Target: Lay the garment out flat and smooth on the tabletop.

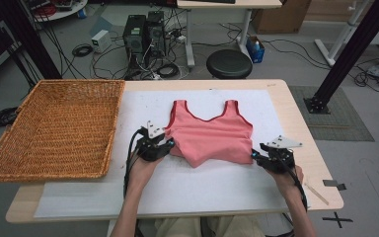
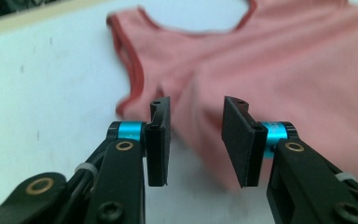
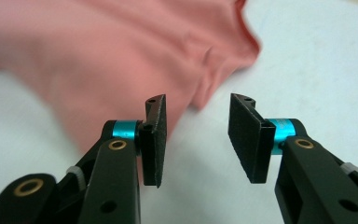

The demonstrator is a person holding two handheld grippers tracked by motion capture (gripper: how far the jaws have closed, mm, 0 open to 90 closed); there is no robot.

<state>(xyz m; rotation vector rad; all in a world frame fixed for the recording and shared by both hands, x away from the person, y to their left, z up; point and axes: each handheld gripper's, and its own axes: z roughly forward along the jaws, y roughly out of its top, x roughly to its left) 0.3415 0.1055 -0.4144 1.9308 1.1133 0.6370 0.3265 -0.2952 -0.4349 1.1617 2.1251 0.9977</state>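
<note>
Basket (image 1: 54, 128) sits at the far left, overhanging the table (image 1: 296, 108) edge, nothing in it that I can see. Next along, the left gripper (image 1: 170, 143) at the left side edge of the top (image 1: 212, 136) — jaws parted, nothing between them yet; in the left gripper view the gripper (image 2: 196, 140) faces the pink cloth (image 2: 284, 74) near the armhole trim, fabric just past the pads. The top lies flat mid-table on the white sheet (image 1: 202, 182), straps away from the person, lower hem bunched or folded toward them. Right gripper (image 1: 254, 157) at the top's lower right corner, jaws likewise spread and empty; in the right gripper view the gripper (image 3: 197, 140) has the corner of the cloth (image 3: 135, 51) ahead and slightly left, bare sheet between the pads. Step in hand, by my reading: lining up a two-sided grasp — either for folding or for lifting toward the basket. Next move calls for each gripper to edge inward over a hem, low enough to catch the cloth, then close together.
</note>
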